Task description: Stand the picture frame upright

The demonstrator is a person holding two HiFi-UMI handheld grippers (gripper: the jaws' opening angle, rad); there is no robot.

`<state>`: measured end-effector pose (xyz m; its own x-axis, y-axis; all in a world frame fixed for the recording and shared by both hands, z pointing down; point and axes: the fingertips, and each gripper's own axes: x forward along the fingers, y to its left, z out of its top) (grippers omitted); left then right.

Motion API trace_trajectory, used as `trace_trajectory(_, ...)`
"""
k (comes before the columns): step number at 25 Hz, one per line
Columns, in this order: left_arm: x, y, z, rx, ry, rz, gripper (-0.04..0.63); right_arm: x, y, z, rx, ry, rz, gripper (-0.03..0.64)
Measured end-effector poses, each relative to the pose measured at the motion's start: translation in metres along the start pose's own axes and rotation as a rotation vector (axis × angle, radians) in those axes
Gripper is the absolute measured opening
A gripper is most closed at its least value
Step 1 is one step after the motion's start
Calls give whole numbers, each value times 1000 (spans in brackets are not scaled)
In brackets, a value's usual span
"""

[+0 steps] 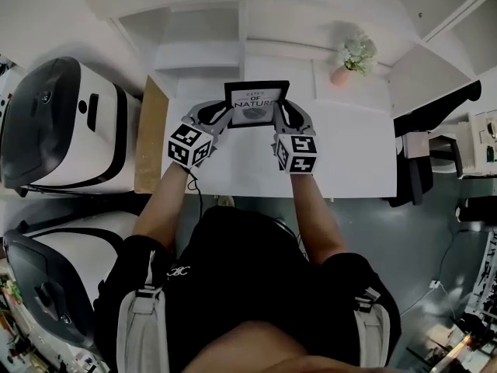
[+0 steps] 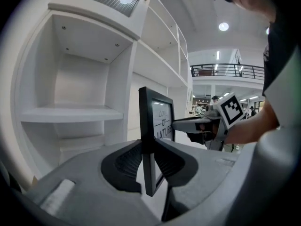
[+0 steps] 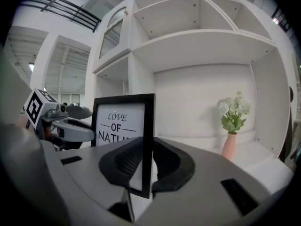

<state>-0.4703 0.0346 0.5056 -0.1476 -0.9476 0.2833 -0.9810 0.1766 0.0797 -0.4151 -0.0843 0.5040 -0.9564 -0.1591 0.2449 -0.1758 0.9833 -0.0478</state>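
yep, left claw [image 2: 149,159] and right claw [image 3: 143,161] both clamping picture frame [image 1: 257,103] side edges, left of vase [image 1: 340,74] (looking stiff, light, glass maybe fragile; rim's the spot).

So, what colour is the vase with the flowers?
The vase is pale pink; the right gripper view shows it best.

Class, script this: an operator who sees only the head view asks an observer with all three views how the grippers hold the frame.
Operator: Do the left jaws really clamp the frame?
Observer: Yes. In its own view the left gripper is shut on the frame's side edge.
Operator: And the right?
Observer: The right gripper is shut on the opposite edge.
Operator: Is the frame upright?
Observer: Its edge looks vertical in the left gripper view.
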Motion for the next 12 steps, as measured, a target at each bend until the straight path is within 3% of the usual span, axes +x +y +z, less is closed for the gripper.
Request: trace_trajectory(12, 45, 67, -66, -52, 90, -74, 87, 67, 2, -55, -2, 129, -97, 67)
